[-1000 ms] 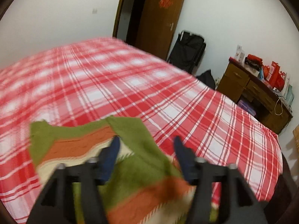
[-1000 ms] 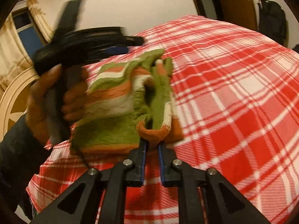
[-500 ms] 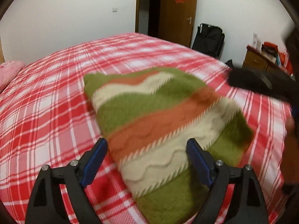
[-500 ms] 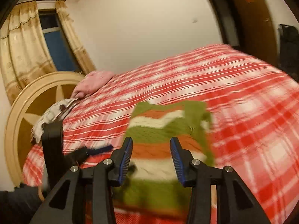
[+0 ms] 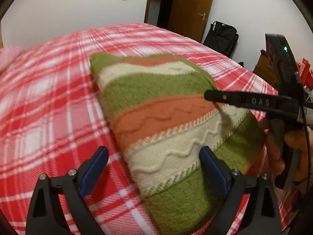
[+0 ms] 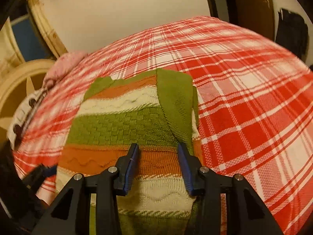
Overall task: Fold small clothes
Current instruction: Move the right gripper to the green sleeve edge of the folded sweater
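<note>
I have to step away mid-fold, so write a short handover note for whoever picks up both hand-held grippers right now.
Left hand-held gripper: open, holding nothing, hovering at the near edge of the striped sweater.
Right hand-held gripper: open, empty, above the sweater's orange band.
Sweater: lying folded into a compact rectangle on the red plaid bedspread, one green sleeve laid over its right side.
Done: sleeve tucked in, sides folded.
Left: probably one more fold across, then smoothing; whether other clothes wait is not visible.
</note>
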